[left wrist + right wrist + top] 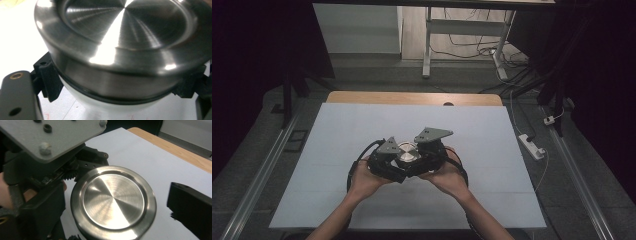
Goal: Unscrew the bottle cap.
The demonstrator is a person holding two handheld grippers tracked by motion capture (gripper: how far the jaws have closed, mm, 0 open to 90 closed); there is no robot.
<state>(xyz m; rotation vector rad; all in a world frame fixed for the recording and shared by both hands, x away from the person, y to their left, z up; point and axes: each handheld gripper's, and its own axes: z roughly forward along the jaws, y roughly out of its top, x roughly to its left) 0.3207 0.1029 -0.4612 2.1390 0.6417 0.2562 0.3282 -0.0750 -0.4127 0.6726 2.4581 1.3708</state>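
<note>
Brushed steel lid (pixel 125 37) on a white container (pixel 110 110), left tool (pixel 117 87) jaws clamped under its rim

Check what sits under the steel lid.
Under the lid the left gripper view shows a dark ring, then a white body on the white table. The left gripper clamps just below the lid's rim. Anything inside is covered.
</note>
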